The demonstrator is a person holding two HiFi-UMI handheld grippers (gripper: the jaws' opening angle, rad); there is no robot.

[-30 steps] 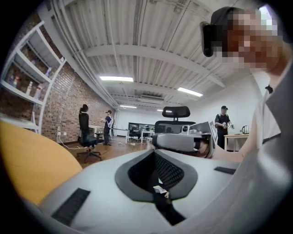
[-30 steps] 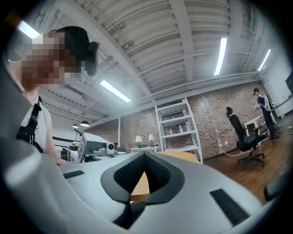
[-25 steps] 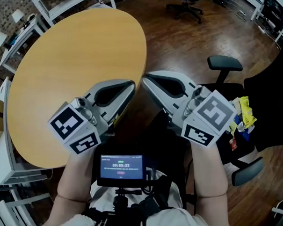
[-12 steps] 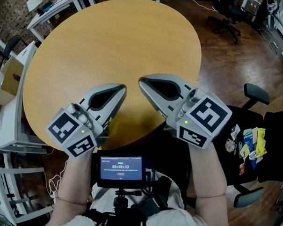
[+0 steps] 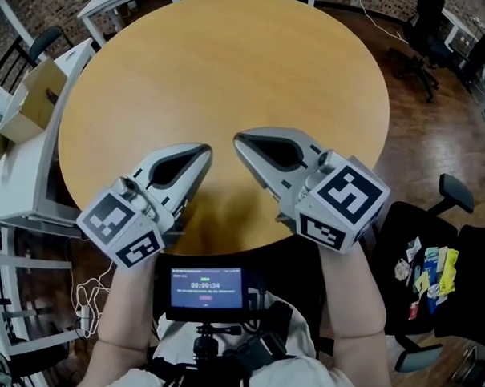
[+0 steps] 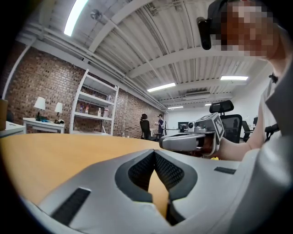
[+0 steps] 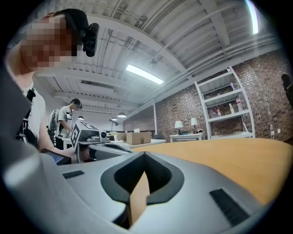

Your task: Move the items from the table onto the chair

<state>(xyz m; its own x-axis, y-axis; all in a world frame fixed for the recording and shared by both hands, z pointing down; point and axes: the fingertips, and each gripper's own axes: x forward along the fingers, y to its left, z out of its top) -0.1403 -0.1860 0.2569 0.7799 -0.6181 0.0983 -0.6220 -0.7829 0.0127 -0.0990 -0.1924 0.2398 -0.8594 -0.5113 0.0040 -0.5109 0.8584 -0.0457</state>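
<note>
The round wooden table (image 5: 221, 61) fills the head view, and its top shows nothing on it. Both grippers hover side by side over its near edge, pointing away from me. My left gripper (image 5: 204, 151) is shut and empty, its tips meeting (image 6: 154, 153) in the left gripper view. My right gripper (image 5: 240, 139) is also shut, with nothing between the jaws (image 7: 144, 156). Several colourful packets (image 5: 430, 269) lie on the black chair (image 5: 400, 226) at the lower right, well away from both grippers.
A cardboard box (image 5: 32, 106) sits on a white side desk (image 5: 21, 178) left of the table. A small screen (image 5: 206, 288) is mounted at my chest. Another office chair (image 5: 423, 20) stands on the wood floor at the far right. White shelving (image 7: 224, 107) lines the brick wall.
The view and both grippers have swung left from the chair to above the table's near edge. The chair with its packets has slid to the lower right. Both jaws stayed shut.
</note>
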